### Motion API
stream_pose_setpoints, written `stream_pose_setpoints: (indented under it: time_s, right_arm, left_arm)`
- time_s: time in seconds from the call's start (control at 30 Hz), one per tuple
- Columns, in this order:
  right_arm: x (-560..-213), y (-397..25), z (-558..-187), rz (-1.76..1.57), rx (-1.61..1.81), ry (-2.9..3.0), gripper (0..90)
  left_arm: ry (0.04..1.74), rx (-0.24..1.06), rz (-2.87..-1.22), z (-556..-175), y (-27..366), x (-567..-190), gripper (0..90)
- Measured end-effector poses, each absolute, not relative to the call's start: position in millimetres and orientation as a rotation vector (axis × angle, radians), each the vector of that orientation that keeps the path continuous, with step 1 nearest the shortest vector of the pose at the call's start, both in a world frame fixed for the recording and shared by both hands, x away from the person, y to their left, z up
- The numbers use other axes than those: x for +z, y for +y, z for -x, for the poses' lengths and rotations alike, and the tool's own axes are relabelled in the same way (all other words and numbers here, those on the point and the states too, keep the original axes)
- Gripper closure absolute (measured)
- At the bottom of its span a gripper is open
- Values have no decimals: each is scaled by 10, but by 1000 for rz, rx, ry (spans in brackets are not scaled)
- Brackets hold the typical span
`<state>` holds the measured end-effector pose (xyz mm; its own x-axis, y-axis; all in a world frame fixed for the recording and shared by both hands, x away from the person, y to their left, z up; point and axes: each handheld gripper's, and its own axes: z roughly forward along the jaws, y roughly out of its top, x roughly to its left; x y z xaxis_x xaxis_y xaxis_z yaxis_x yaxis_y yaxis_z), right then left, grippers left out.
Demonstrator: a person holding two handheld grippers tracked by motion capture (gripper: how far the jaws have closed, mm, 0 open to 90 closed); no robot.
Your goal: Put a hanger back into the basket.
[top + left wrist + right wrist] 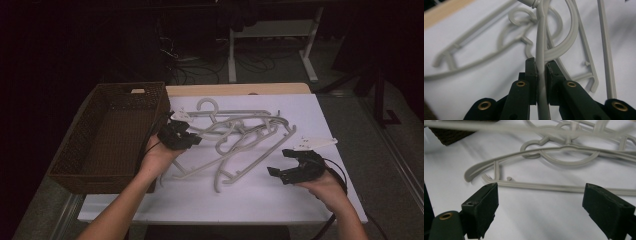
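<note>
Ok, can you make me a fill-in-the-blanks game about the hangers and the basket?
1. The left gripper has its fingers closed on a grey ____.
2. The right gripper has its fingers wide ____.
3. The brown basket sits on the ____ side of the table.
4. The hangers lie in a tangled pile on a ____ tabletop.

Missing words: hanger; open; left; white

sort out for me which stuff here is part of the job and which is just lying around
In the job:
- grey hanger clamped in the left gripper
- pile of grey hangers on the white table
- right gripper, jaws wide open over the table
- wicker basket, probably where the hangers go

Lying about:
- white frame legs behind the table
- cables on the floor
</note>
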<state>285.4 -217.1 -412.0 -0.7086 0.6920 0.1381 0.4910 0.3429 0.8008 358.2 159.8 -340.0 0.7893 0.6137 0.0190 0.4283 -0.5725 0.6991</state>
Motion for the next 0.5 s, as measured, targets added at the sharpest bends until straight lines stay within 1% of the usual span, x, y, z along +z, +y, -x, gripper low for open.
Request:
stream_pose_setpoints:
  time_s: [0.2,0.33,0.4,0.5]
  right_arm:
    - [-4279,-2189,-2826,-1104,1282,2370,107]
    - [-4339,-2209,-2823,-1117,1267,2342,66]
    - [-4357,-2211,-2837,-1122,1260,2327,25]
    - [-4376,-2213,-2848,-1122,1255,2316,7]
  left_arm:
    - [759,386,-2253,-3658,1743,-3108,821]
    - [767,386,-2232,-3716,1881,-2969,821]
    - [773,394,-2223,-3747,1983,-2892,821]
    - [785,407,-2207,-3782,2135,-2800,822]
